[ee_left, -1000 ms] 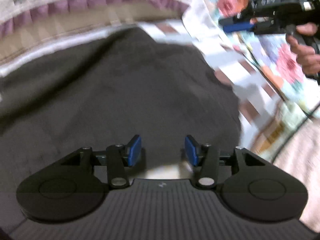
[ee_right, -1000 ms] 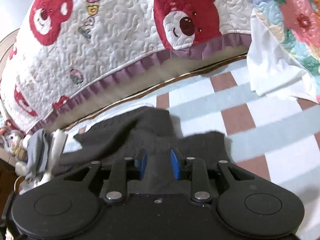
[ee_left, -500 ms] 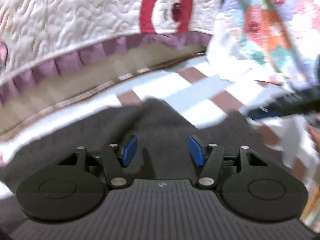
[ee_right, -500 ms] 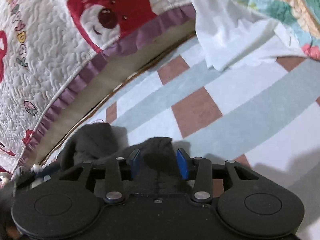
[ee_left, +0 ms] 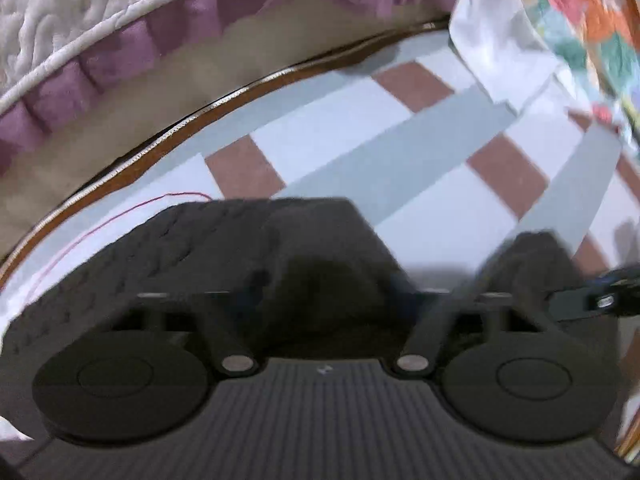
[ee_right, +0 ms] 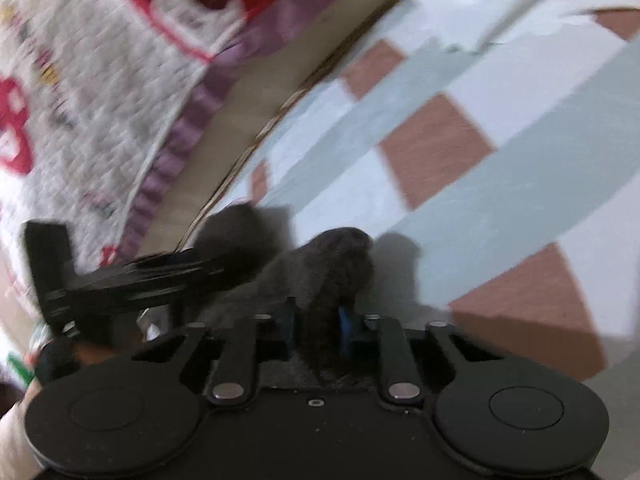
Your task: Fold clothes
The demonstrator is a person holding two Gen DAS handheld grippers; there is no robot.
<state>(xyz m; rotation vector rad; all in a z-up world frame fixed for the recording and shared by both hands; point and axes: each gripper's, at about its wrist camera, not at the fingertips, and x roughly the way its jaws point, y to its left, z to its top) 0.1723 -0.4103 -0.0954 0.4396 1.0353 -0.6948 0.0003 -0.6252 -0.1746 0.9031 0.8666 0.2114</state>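
On the checked sheet (ee_right: pixel 436 148), the right gripper (ee_right: pixel 316 320) has just closed, pinching the dark knit garment (ee_right: pixel 336 264); the left gripper (ee_left: pixel 328 300), also just closing, seems buried in it.

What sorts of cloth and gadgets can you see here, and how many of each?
Dark grey knitted garment: 1
Checked bed sheet: 1
Quilted bear blanket with purple frill: 1
Floral quilt: 1
White cloth: 1
Hand-held grippers: 2, left gripper, right gripper
Total: 7

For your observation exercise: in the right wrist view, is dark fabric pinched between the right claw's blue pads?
Yes, a bunch of the dark grey garment stands squeezed between the right claw pads.
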